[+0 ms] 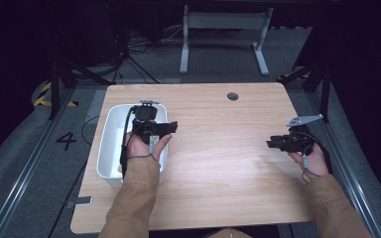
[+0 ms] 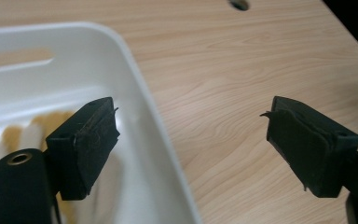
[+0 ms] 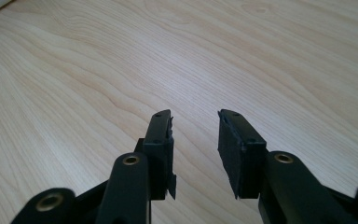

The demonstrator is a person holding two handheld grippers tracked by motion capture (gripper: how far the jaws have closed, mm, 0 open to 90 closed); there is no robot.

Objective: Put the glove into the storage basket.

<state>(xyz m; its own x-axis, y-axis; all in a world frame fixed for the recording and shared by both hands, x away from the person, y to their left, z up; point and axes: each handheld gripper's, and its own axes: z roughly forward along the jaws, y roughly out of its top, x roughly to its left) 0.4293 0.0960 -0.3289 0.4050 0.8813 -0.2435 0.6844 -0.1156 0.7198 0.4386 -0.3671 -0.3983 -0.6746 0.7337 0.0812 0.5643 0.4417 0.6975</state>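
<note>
Part of the white bin (image 1: 110, 130) is covered in the high view by the left claw (image 1: 172, 127) and the hand behind it. In the left gripper view the bin (image 2: 135, 93) is cut off by the left and bottom edges, and a tan, blurred thing (image 2: 46, 126) on its floor cannot be identified. The table (image 3: 261, 56) is cropped on every side in the right gripper view. The dark room beyond the table (image 1: 218, 163) cannot be made out.

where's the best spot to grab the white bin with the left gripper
Best guess: the bin's long right wall, taken from above with one jaw inside and one outside. The wall is thin and upright, its rim bare, and the open left gripper already straddles it. The handle slot is another option.
</note>
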